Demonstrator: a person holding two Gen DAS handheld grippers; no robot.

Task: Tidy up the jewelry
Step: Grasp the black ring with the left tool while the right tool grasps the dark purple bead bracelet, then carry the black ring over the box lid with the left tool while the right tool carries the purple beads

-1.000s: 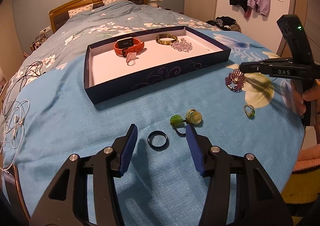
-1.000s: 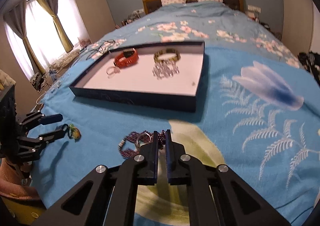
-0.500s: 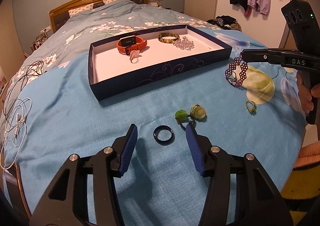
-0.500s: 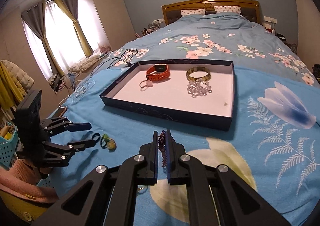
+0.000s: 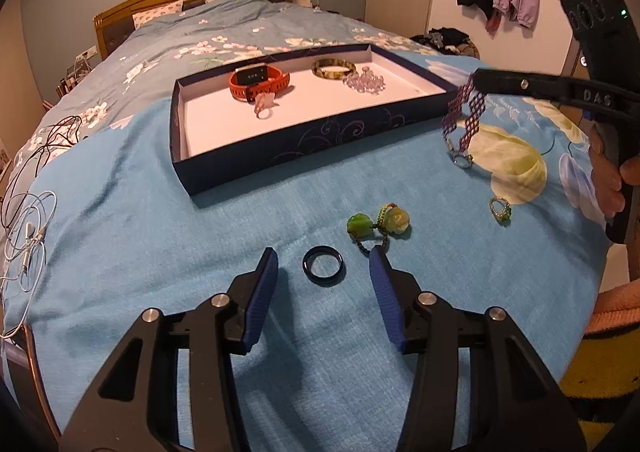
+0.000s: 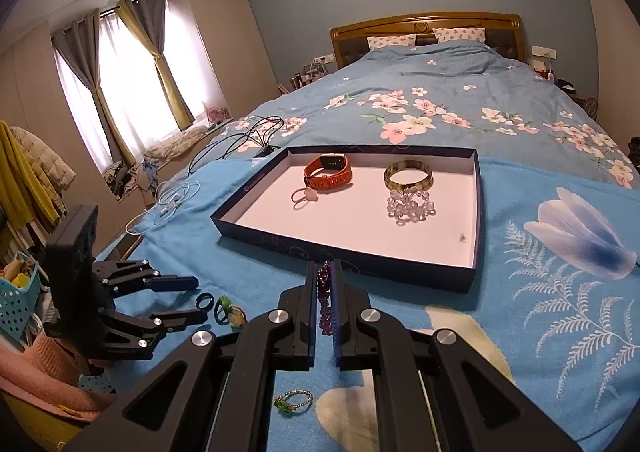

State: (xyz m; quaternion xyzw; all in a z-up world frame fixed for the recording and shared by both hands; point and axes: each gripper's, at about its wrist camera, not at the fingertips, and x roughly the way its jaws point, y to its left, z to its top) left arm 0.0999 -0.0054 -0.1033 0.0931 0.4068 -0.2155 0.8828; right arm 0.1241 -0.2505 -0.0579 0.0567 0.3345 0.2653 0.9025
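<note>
Right gripper (image 6: 324, 292) is clamped on a woven purple bead bracelet (image 5: 464, 119), which dangles clear of the blue blanket (image 5: 160, 252) beside the navy tray (image 5: 320, 149). Left gripper (image 5: 323, 258), jaws apart and just narrowing, brackets one smooth black ring (image 5: 323, 266) without touching it. Nearby lie two green flower charms (image 5: 378, 226) and one green-stoned ring (image 5: 500, 208); four pieces sit in the tray.

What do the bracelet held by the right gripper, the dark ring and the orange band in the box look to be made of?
Purple bracelet: small glossy beads woven into a flexible mesh that drapes; likely glass or plastic. Dark ring: smooth, glossy and rigid, maybe ceramic or coated metal. Orange band: matte, perforated strap, probably silicone.
</note>
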